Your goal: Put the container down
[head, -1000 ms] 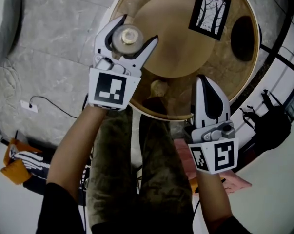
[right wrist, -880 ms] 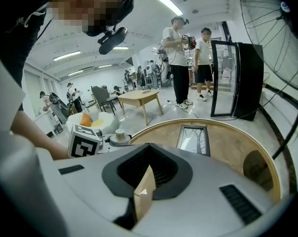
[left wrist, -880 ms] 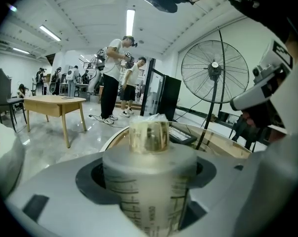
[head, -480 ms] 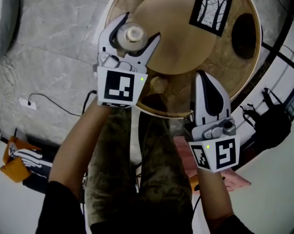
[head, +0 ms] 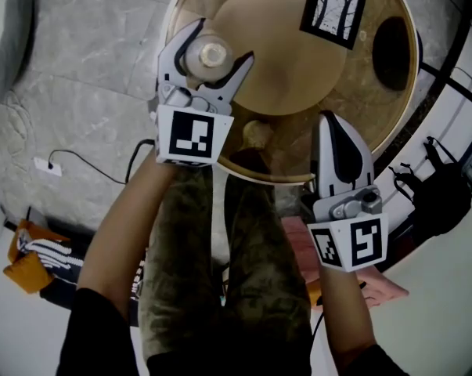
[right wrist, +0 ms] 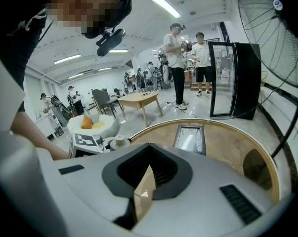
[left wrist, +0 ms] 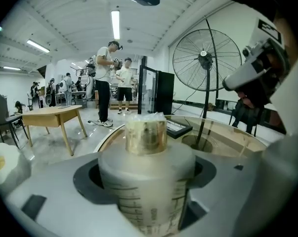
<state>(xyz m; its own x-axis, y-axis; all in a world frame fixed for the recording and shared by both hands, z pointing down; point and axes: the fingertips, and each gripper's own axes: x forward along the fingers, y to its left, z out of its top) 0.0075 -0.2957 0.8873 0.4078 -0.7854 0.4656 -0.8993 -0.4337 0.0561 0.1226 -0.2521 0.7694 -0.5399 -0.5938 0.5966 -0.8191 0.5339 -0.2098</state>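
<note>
One container (head: 212, 56) (gold-capped), two grippers (head: 220, 44) (head: 330, 120), one round table (head: 353, 108), one framed picture (head: 335, 8)

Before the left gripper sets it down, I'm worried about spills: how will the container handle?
The container looks like light, stiffish plastic, probably not fragile. Its round sides suggest it would roll if tipped. The gold cap is on, so spilling seems unlikely.

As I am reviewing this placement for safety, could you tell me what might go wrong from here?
The container, clamped in the left gripper, hangs close to the left rim of the round table; released there, it might tip off the edge. It looks tall with a narrow cap, so opening the jaws before its base rests flat could topple it.
</note>
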